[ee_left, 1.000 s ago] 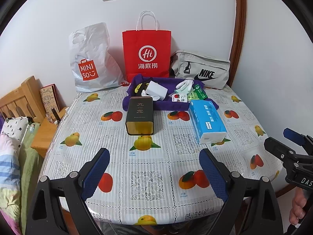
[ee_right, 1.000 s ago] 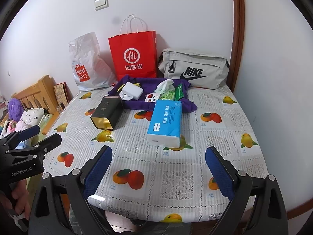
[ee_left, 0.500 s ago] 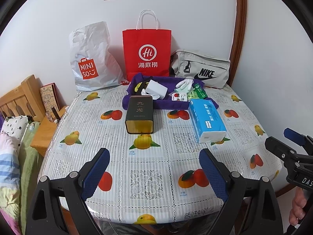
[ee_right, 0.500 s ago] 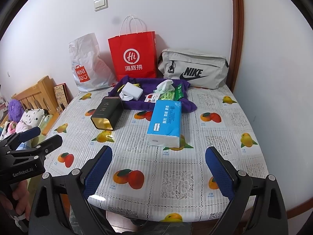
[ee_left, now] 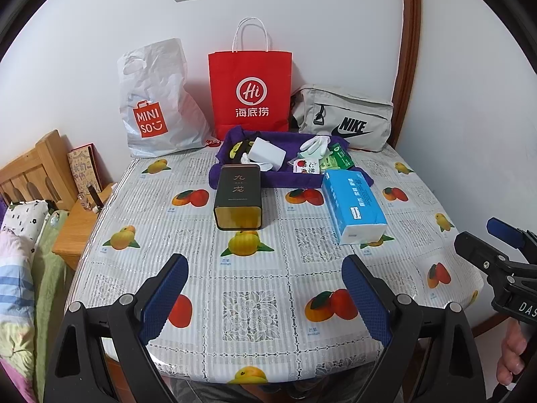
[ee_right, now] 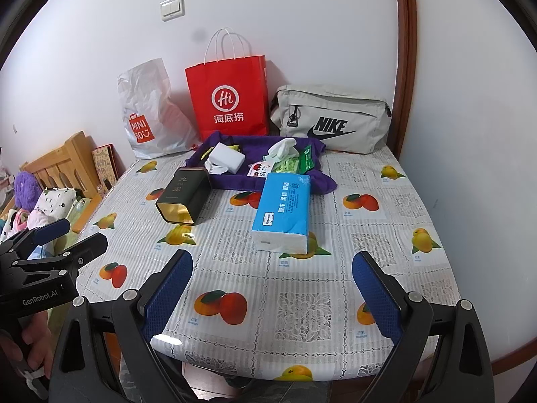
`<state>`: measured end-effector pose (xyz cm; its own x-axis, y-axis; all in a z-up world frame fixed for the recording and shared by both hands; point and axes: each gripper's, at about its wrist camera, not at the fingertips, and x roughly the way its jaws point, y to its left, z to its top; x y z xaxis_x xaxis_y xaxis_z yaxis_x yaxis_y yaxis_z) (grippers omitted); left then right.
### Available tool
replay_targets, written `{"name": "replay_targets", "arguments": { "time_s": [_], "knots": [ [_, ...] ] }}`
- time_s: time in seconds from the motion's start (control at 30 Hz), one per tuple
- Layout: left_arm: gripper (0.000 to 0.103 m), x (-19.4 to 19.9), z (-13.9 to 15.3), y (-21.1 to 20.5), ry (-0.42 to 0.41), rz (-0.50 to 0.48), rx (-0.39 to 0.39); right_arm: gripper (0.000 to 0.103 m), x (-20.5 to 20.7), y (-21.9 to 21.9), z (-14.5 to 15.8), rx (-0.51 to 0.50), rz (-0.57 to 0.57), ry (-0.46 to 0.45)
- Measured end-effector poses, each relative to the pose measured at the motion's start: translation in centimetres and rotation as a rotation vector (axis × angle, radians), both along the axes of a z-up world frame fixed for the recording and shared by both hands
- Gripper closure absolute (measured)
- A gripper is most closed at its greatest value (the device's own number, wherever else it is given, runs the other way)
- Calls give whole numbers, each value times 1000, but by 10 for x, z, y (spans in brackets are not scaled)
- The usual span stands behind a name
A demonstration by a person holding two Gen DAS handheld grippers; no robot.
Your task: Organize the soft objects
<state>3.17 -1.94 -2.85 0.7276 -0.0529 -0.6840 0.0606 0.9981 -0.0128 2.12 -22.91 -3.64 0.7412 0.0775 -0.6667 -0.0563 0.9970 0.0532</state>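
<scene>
Your left hand-held gripper [ee_left: 263, 288] is spread wide, nothing between its blue pads, hovering over the near edge of the tabletop [ee_left: 255, 268]. Your right hand-held gripper [ee_right: 272, 285] is likewise released and empty, over the same near edge; each one shows at the side of the other's view.

Soft stuff sits at the far side: a purple cloth tray [ee_left: 288, 181] holds a white foam block [ee_left: 268, 152], crumpled white tissue [ee_left: 265, 166], white gloves [ee_left: 315, 144], a green packet [ee_left: 339, 159] and a small red-and-white packet [ee_left: 303, 166]. Something yellow and black lies in the tray's left corner, too small to tell.

Blue tissue pack [ee_left: 354, 208] lies flat just in front of the tray's right end, touching or nearly touching it. Dark tin box [ee_left: 238, 198] lies on its side in front of the tray's left end, gold open end facing you. Pack and tin are apart from each other and well away from both grippers.

Against the wall behind the tray: white Miniso bag [ee_left: 154, 107], red paper bag [ee_left: 250, 94], grey Nike pouch [ee_left: 345, 117], side by side. Left of the tabletop you have a wooden headboard [ee_left: 33, 171] and bedding [ee_left: 20, 252].
</scene>
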Motion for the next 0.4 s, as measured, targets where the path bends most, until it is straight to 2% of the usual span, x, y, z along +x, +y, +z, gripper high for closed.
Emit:
{"name": "replay_targets", "arguments": {
  "time_s": [0.4],
  "knots": [
    [10,0,1,0,-14,-2,1,8,-1,2,0,4,2,0]
  ]
}}
